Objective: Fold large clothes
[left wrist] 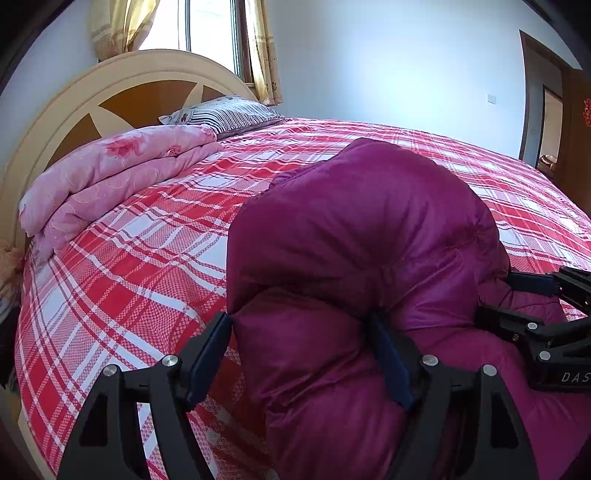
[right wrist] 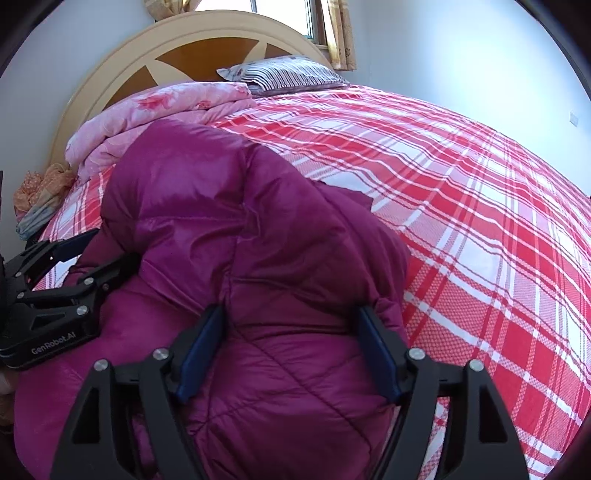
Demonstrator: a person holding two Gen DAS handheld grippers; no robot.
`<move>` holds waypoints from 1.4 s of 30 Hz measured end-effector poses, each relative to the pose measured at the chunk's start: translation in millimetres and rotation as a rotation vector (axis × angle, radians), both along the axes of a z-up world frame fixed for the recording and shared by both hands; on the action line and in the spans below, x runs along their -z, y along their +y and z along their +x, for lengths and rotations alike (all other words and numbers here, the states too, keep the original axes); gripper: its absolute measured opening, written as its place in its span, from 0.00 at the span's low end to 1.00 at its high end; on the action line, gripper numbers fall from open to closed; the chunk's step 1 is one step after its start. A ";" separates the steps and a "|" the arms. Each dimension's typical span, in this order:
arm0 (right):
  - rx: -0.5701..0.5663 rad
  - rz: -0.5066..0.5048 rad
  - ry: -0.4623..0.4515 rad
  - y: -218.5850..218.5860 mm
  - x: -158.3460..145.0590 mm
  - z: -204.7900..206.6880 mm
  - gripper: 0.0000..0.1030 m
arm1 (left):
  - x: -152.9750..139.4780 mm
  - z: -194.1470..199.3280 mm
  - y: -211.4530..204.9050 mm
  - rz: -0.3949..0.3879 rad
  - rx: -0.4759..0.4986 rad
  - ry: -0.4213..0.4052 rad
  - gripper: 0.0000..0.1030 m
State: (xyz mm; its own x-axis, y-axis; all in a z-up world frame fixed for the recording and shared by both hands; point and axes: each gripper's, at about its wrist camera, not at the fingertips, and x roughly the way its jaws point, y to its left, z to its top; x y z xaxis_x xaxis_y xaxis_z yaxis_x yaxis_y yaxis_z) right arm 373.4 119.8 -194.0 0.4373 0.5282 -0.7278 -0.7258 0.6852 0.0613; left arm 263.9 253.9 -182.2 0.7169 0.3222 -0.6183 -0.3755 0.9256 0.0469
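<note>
Magenta padded jacket [left wrist: 369,240] fills the middle of our left wrist view, heaped in a puffy fold on the bed [left wrist: 129,258] with its red and white checked sheet. Our left gripper [left wrist: 303,343] sits at the near edge of that heap with its jaws spread wide, a bulge of quilted fabric lying between the blue pads [left wrist: 207,358]. The left pad touches the side of the bulge, yet we cannot tell whether the pads actually press on it. At the right edge of this view our right gripper [left wrist: 517,302] reaches into the same garment, black fingers either side of a fold. Further back, a folded pink quilt [left wrist: 110,177] lies by the rounded headboard [left wrist: 74,110], with a striped pillow [left wrist: 229,114] just beside it and a curtained window [left wrist: 207,26] above.

From our right wrist view, the jacket [right wrist: 240,221] again rises in front of us, near the left side of the bed [right wrist: 480,221]. Our right gripper [right wrist: 291,350] has its jaws spread, and a thick roll of quilted fabric sits between the pads [right wrist: 199,350]; here too the cloth meets both pads, but a firm pinch cannot be confirmed. Our left gripper [right wrist: 107,254] shows at the left edge, its fingers apart around the jacket's edge. The pink quilt [right wrist: 155,107] and pillow [right wrist: 280,74] lie behind, against the headboard [right wrist: 110,62].
</note>
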 end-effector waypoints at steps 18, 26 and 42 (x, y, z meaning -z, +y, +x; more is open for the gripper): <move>0.048 -0.047 -0.008 -2.2 -28.9 -8.1 0.81 | -39.6 -25.8 -0.3 -0.049 0.007 -0.028 0.75; 0.177 0.024 -0.249 -35.4 -108.7 -74.8 0.97 | -100.4 -95.0 -33.0 0.037 0.095 -0.110 0.75; 0.244 0.081 -0.342 -49.3 -143.2 -136.1 0.99 | -138.7 -127.5 -54.9 0.050 0.148 -0.186 0.75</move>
State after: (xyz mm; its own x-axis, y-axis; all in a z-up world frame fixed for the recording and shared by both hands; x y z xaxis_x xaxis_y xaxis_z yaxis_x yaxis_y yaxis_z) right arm 237.4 70.5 -50.8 0.7653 0.4289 -0.4799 -0.5310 0.8421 -0.0942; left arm 136.4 199.0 -43.5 0.8588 0.2315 -0.4570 -0.2420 0.9696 0.0365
